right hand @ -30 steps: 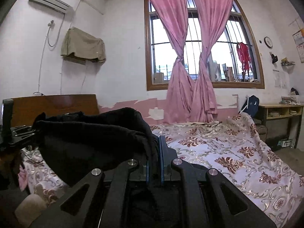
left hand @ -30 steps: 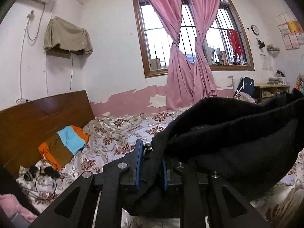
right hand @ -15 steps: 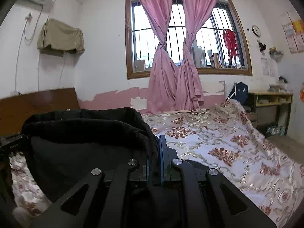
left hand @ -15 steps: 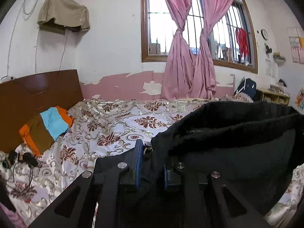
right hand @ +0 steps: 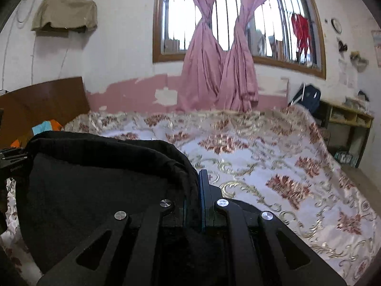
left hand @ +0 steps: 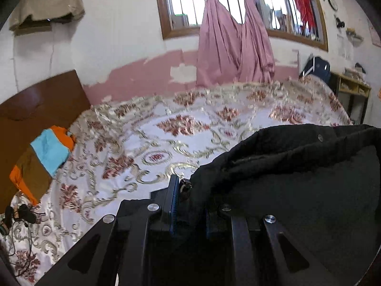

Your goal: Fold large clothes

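A large black fleece garment [left hand: 297,176] hangs stretched between my two grippers above the bed. My left gripper [left hand: 189,197] is shut on its left edge, and the cloth fills the lower right of the left wrist view. My right gripper [right hand: 194,197] is shut on the other edge of the garment [right hand: 100,181], which spreads to the left in the right wrist view. The left gripper's body [right hand: 10,162] shows at that view's left edge. The garment's lower part is hidden below both views.
The bed has a floral cover [left hand: 190,128] and a wooden headboard [left hand: 40,102] at the left. An orange, brown and blue folded cloth [left hand: 42,159] lies by the headboard, with cables [left hand: 19,214] near it. A shelf unit [right hand: 345,124] stands right of the bed.
Both grippers have tilted down towards the bed, still holding the black garment. More of the bed cover and less of the wall and window now show.
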`<state>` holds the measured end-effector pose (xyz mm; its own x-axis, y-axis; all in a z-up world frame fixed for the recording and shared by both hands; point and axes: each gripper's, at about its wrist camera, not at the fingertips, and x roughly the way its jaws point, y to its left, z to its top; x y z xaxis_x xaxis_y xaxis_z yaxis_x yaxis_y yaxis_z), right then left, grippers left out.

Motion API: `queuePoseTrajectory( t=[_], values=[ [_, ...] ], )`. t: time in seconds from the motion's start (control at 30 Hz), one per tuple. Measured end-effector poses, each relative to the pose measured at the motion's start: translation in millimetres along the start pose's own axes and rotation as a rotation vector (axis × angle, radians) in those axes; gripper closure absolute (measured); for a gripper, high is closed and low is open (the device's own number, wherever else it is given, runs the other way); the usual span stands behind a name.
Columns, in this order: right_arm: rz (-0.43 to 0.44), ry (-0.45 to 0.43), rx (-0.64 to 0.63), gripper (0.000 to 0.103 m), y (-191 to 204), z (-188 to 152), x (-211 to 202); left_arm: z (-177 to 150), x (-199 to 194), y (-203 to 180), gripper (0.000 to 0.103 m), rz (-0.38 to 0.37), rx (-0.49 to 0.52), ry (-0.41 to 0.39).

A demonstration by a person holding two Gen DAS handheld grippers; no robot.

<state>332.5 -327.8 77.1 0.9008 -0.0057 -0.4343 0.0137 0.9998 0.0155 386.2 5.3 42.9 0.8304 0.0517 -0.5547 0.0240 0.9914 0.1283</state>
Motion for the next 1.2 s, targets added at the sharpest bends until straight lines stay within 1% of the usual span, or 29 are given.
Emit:
queuePoseTrajectory(
  t=[0.07,0.17,0.3,0.37,0.47,0.5,0.53,0.57,0.6,0.63,0.67,0.7,0.73,0.77,0.8,0.83,0.9,0.97,1.03,1.1,1.2],
  values=[
    [0.005,0.051,0.034,0.096,-6,-4,22,-4,19,-2,0.086,-0.021,-0.01,0.029],
    [0.021,0.118,0.093,0.096,-15,-13,47,-11,37,-8,0.086,-0.024,-0.009,0.056],
    [0.012,0.138,0.098,0.096,-19,-32,61,-16,50,-11,0.085,-0.027,-0.017,0.088],
    [0.011,0.141,0.107,0.096,-21,-38,63,-16,53,-9,0.085,-0.043,-0.028,0.092],
    [0.01,0.153,0.122,0.088,-24,-43,65,-16,54,-5,0.084,-0.07,-0.038,0.091],
    [0.011,0.156,0.126,0.079,-26,-44,66,-17,53,-3,0.083,-0.078,-0.046,0.09],
    [0.003,0.158,0.133,0.064,-26,-45,65,-17,53,-1,0.082,-0.089,-0.059,0.088],
    [-0.008,0.152,0.142,0.056,-28,-45,62,-18,51,3,0.081,-0.102,-0.077,0.085],
    [-0.012,0.139,0.152,0.043,-30,-46,59,-18,49,6,0.078,-0.116,-0.096,0.081],
    [-0.003,0.119,0.164,0.036,-32,-46,54,-18,48,8,0.072,-0.13,-0.107,0.075],
    [0.005,0.11,0.169,0.034,-33,-46,52,-18,45,10,0.067,-0.154,-0.123,0.062],
    [0.012,0.103,0.169,0.03,-34,-46,48,-17,40,12,0.046,-0.162,-0.139,0.043],
    [0.016,0.099,0.167,0.028,-35,-46,46,-15,33,15,0.016,-0.145,-0.155,0.009],
    [0.027,0.089,0.16,0.027,-35,-47,41,-14,22,17,0.007,-0.123,-0.177,-0.047],
    [0.03,0.083,0.155,0.023,-36,-47,37,-14,12,20,0.003,-0.118,-0.195,-0.102],
    [0.032,0.073,0.143,0.018,-35,-47,33,-12,5,22,0.003,-0.128,-0.201,-0.127],
    [0.026,0.044,0.12,0.015,-34,-45,21,-9,-7,21,0.002,-0.156,-0.193,-0.138],
    [0.032,0.02,0.105,0.012,-32,-43,7,-12,-20,15,0.002,-0.179,-0.153,-0.146],
    [0.063,0.011,0.084,0.009,-29,-43,-6,-18,-28,8,0.002,-0.205,-0.111,-0.136],
    [0.098,0.017,0.058,0.009,-25,-45,-16,-30,-38,-2,0.002,-0.251,-0.055,-0.113],
    [0.164,0.072,0.006,0.008,-14,-59,-29,-54,-47,-17,0.002,-0.301,0.027,-0.069]
  ],
)
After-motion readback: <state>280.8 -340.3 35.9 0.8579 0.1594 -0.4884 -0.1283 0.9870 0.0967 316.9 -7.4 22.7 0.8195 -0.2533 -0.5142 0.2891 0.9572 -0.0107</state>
